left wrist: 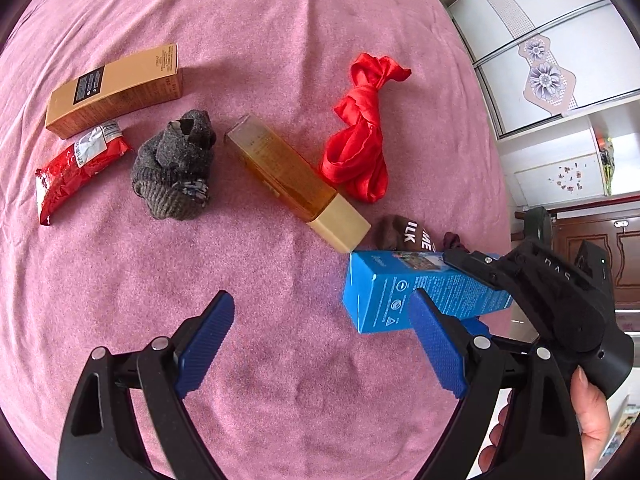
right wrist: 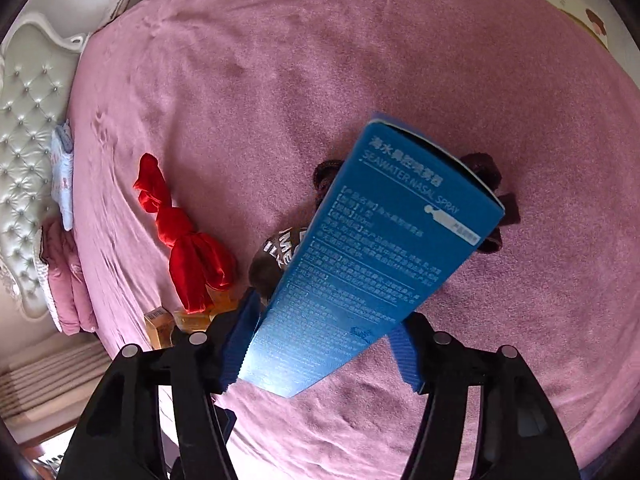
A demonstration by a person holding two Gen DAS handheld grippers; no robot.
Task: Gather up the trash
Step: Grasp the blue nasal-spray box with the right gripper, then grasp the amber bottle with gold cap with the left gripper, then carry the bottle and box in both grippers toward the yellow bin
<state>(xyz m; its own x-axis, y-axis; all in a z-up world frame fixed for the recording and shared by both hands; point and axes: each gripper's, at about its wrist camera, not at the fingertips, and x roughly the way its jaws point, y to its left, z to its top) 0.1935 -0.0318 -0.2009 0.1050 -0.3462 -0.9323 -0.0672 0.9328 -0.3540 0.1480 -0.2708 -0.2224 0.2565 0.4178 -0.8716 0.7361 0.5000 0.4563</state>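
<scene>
Here, blue box lengthwise between fingers.

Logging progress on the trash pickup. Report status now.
Right gripper shut on blue nasal spray box, lifted over pink bed cover. Left gripper open, empty. Brown box and red wrapper uncollected. Nothing in the way.

"SEAWATER NASAL SPRAY" on blue box, partial "ME", "LK" on brown sock
</scene>
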